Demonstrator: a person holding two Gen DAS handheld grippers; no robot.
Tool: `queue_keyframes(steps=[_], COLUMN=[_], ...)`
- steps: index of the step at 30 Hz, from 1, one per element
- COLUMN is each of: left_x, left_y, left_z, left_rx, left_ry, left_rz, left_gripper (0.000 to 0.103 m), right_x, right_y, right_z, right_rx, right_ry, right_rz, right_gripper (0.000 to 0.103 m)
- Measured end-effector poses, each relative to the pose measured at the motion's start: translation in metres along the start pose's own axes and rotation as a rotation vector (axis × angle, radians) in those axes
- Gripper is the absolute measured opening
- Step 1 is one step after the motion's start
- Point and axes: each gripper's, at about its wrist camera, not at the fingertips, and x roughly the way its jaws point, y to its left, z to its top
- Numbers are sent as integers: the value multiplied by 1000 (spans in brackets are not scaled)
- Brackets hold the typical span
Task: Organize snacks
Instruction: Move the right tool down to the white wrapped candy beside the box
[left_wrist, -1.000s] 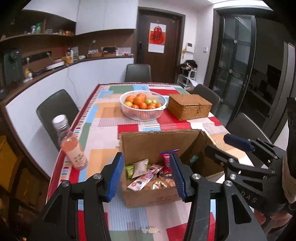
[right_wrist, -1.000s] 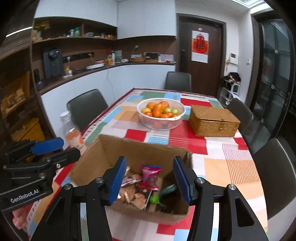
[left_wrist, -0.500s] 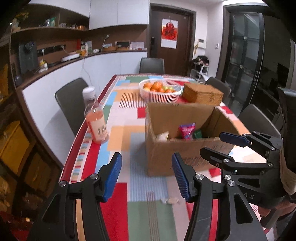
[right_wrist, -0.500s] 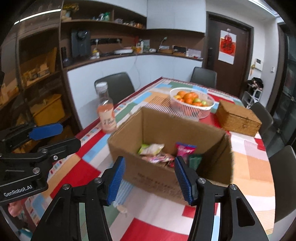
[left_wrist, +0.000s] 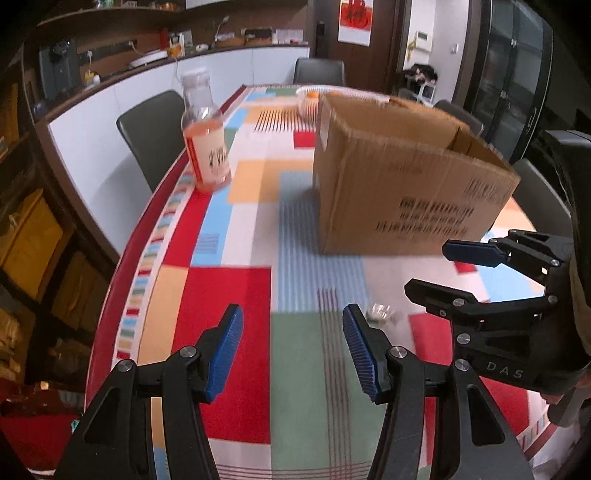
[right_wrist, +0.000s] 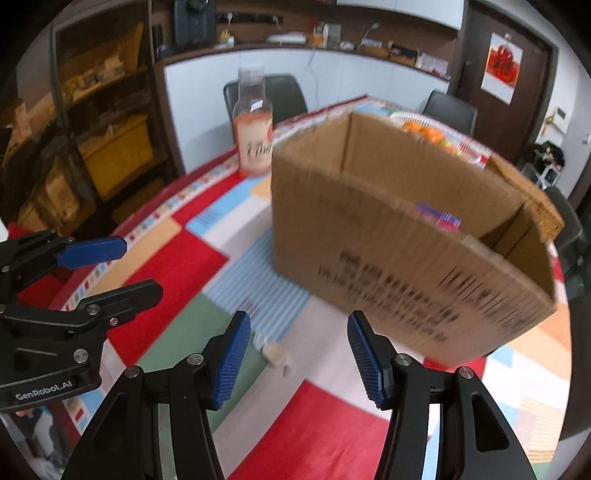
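Observation:
An open cardboard box (left_wrist: 406, 177) of snacks stands on the patchwork tablecloth; it also shows in the right wrist view (right_wrist: 406, 236), with a pink snack packet (right_wrist: 439, 218) just visible inside. A small wrapped candy (left_wrist: 380, 312) lies on the cloth in front of the box, also seen in the right wrist view (right_wrist: 275, 352). My left gripper (left_wrist: 291, 350) is open and empty, low over the cloth, left of the candy. My right gripper (right_wrist: 299, 354) is open and empty, with the candy just ahead between its fingers.
A bottle of orange drink (left_wrist: 205, 136) stands near the table's left edge, also in the right wrist view (right_wrist: 255, 125). A white fruit bowl (right_wrist: 424, 127) sits behind the box. Dark chairs (left_wrist: 151, 125) surround the table. Shelves (right_wrist: 103, 122) stand at left.
Both grippers have dropped and pulled back from above the box to low over the tablecloth in front of it. The box's inside is mostly out of sight; the candy is closer.

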Motion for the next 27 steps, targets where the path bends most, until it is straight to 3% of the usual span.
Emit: queue_keyframes(steps=[11, 27], left_x=[29, 49], left_y=[-2, 3], left_z=[-14, -11], left_rx=[8, -23], left_ry=[89, 121], left_rz=[17, 8], left_gripper=[55, 55], right_x=[59, 91], right_y=[0, 11], right_z=[-23, -12], right_rx=[-4, -56], right_ry=[178, 210], right_rz=[39, 20], right_gripper=[56, 55])
